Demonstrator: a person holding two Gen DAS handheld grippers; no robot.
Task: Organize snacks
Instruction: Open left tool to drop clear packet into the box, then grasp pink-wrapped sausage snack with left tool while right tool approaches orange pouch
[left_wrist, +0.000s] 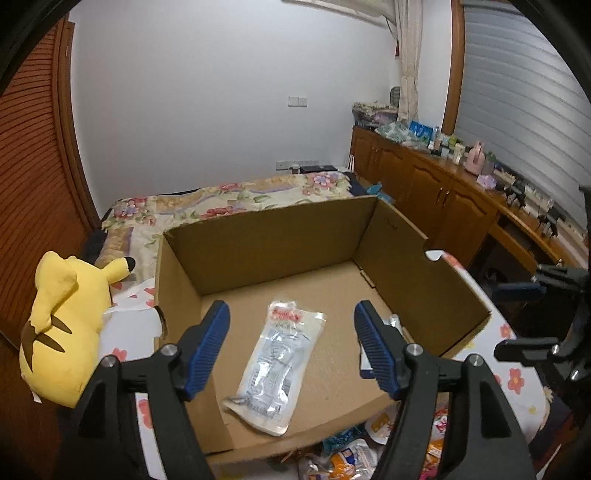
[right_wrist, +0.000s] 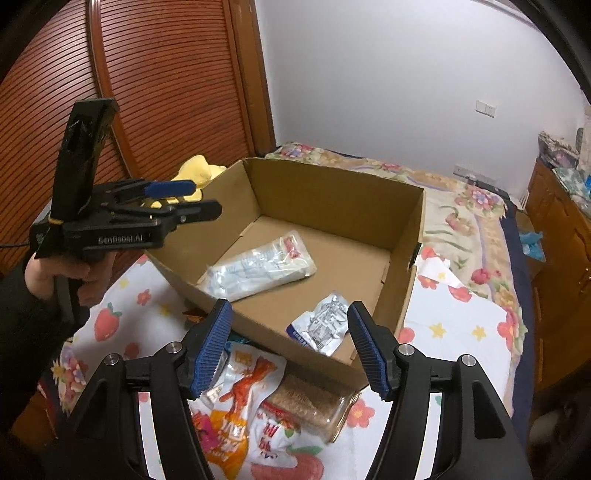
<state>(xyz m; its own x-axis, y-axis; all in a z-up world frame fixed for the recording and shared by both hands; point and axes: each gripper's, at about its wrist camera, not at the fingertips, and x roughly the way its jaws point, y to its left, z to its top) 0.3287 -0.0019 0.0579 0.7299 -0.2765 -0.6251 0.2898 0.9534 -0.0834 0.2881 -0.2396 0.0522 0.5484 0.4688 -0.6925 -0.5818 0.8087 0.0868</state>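
An open cardboard box stands on the bed. A clear snack pouch with a red label lies flat on its floor. A small silver and blue packet lies near the box's front corner. My left gripper is open and empty above the pouch; it also shows in the right wrist view. My right gripper is open and empty over the box's near edge. An orange snack bag and a brown cracker pack lie on the bed below it.
A yellow plush toy lies left of the box. More snack packets lie in front of the box. A wooden wardrobe stands on the left and a wooden sideboard on the right.
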